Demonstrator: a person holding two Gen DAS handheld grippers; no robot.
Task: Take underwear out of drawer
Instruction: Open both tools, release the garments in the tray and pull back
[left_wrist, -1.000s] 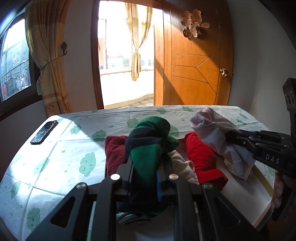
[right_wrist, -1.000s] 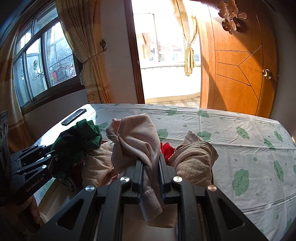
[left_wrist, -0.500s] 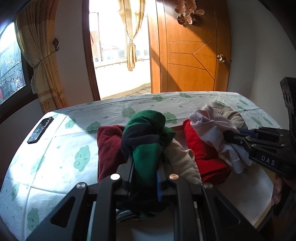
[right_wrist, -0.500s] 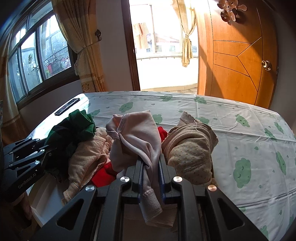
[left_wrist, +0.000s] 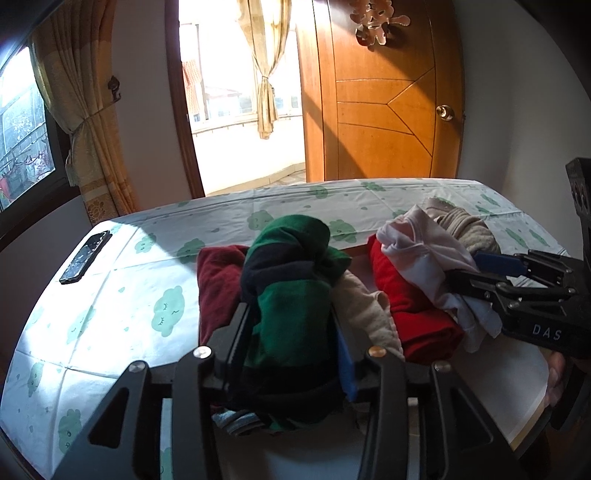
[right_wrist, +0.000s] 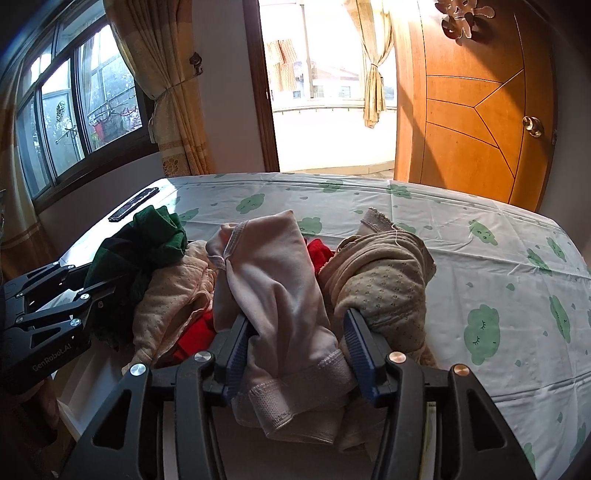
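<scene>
A green and dark striped underwear (left_wrist: 291, 266) lies between the fingers of my left gripper (left_wrist: 288, 310), whose jaws are opening and have spread around the cloth. Pale pink underwear (right_wrist: 266, 266) drapes between the blue pads of my right gripper (right_wrist: 295, 315), whose jaws are also opening, with a gap beside the right pad. Both pieces rest on a heap of clothes at the near edge of the bed (left_wrist: 110, 295). The white drawer (left_wrist: 528, 406) shows below the heap.
The heap holds a dark red piece (left_wrist: 218, 280), a bright red one (left_wrist: 406, 302) and beige dotted ones (right_wrist: 384, 280). A black phone (left_wrist: 85, 256) lies at the bed's far left. Behind the bed are a wooden door (left_wrist: 388, 110) and a balcony opening.
Both grippers' jaws have spread apart from a tight pinch on their garments. Both hands sank slightly toward the heap, and the garments now sit on it.
</scene>
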